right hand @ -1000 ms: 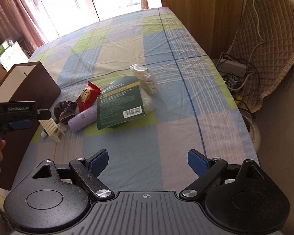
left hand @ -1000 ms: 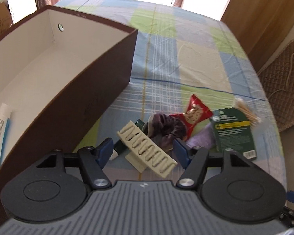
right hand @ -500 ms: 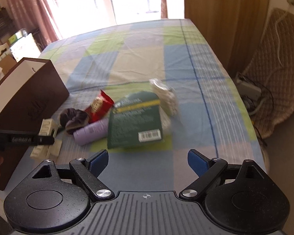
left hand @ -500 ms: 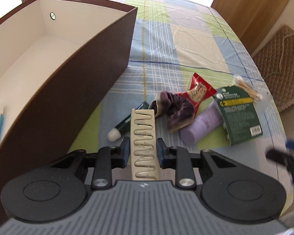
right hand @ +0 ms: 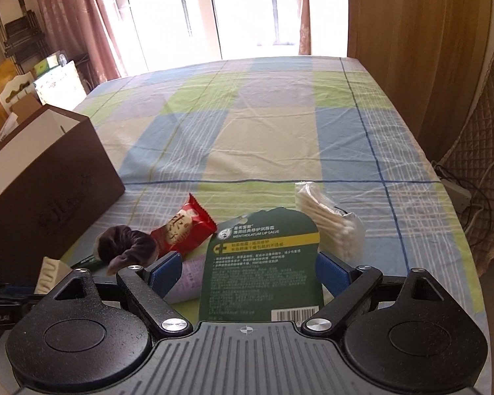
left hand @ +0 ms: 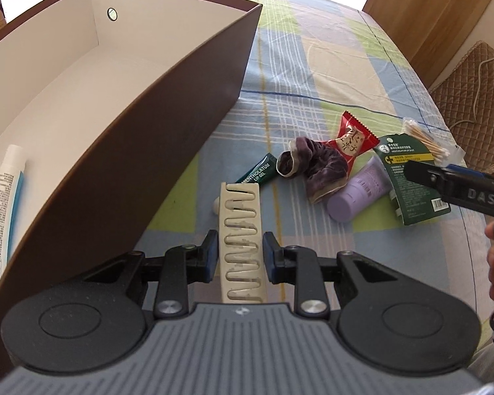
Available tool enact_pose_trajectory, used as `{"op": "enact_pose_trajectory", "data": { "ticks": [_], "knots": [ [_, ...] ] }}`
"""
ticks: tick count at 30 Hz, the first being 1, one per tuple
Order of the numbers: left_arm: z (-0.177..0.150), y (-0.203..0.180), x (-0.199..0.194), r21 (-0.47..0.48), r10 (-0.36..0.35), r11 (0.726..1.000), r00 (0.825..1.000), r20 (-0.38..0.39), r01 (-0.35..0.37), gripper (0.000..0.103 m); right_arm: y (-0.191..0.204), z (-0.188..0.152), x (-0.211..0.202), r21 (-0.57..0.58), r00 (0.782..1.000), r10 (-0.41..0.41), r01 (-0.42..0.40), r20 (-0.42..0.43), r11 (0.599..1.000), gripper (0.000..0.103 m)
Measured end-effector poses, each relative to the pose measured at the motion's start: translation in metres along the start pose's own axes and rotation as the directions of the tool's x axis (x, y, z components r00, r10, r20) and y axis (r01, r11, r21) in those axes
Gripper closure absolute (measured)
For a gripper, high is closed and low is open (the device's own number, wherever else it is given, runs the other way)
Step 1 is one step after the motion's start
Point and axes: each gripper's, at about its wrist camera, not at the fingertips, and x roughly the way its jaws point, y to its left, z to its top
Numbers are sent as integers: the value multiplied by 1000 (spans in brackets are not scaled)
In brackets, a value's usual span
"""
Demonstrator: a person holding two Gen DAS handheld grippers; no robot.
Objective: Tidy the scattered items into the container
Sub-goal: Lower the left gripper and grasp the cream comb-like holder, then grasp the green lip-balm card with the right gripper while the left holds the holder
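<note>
While the left gripper (left hand: 240,251) pinched a cream hair clip (left hand: 242,240) between its pads just beside the brown box (left hand: 168,125), the right gripper (right hand: 247,271) stood with jaws spread either side of a green lip-salve card (right hand: 263,270), not closed on it. A white tube (left hand: 3,204) already lay inside the box. On the checked cloth (right hand: 247,125) a lip-gel tube (left hand: 257,172), purple scrunchie (left hand: 316,164), red snack packet (left hand: 352,138), lilac bottle (left hand: 359,194) and bag of cotton swabs (right hand: 329,217) lay huddled together. Carrying the clip in would apparently call for a lift over the box's near wall, which stood in the way.
</note>
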Motion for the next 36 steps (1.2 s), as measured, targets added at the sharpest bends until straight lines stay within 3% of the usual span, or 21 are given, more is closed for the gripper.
{"op": "enact_pose_trajectory", "data": {
  "ticks": [9,22,27,32,36],
  "knots": [
    [-1,1,3,6,-6,1000,1000,-12,6,79,3,-3,22,-90,997,-79,76,-26,993,10],
    [-7,0,9,7,-3,1000,1000,-31,4,79,13,-4,21,-124,996,-87,85,-14,989,10],
    [-7,0,11,8,0,1000,999,-32,0,79,29,-8,24,-202,989,-147,143,-3,969,10],
    [-6,1,12,7,0,1000,999,-32,0,78,27,-10,28,-190,987,-161,157,-4,969,10],
    [-6,1,13,7,1,1000,1000,-31,-1,77,26,-10,26,-228,983,-183,176,-7,958,19]
  ]
}}
